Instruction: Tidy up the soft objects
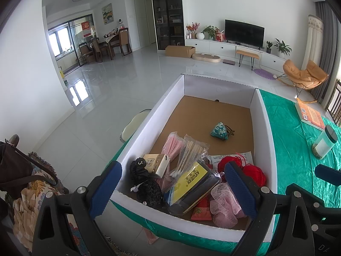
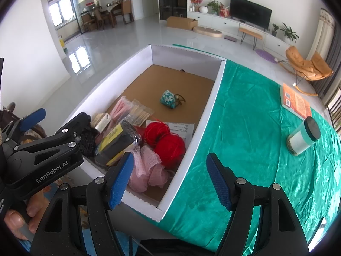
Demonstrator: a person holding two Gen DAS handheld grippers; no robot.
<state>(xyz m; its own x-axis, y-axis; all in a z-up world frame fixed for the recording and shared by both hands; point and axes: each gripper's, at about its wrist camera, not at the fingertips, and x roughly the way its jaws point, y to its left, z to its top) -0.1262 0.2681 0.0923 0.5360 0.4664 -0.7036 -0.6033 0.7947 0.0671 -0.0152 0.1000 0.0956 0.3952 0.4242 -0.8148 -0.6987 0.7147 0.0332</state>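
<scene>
A white cardboard box [image 1: 264,125] [image 2: 210,104] with a brown floor stands on a green tablecloth [image 2: 251,115]. Its near end holds red yarn [image 1: 253,171] [image 2: 168,141], a pink mesh puff [image 1: 223,204] [image 2: 147,168], a black scrunchie [image 1: 147,187], a yellow-labelled pack [image 1: 191,183] [image 2: 115,138], cotton swabs [image 1: 189,153] and pink masks [image 1: 171,144]. A teal pouch [image 1: 219,130] [image 2: 169,99] lies alone mid-box. My left gripper [image 1: 172,192] is open above the box's near end. My right gripper [image 2: 170,179] is open over the box's near right corner.
A glass jar with a black lid [image 2: 303,136] [image 1: 325,141] and an orange book [image 2: 295,101] lie on the cloth to the right. A brown bag [image 1: 19,166] and patterned fabric sit at the left. A chair seat [image 1: 133,123] stands beside the box.
</scene>
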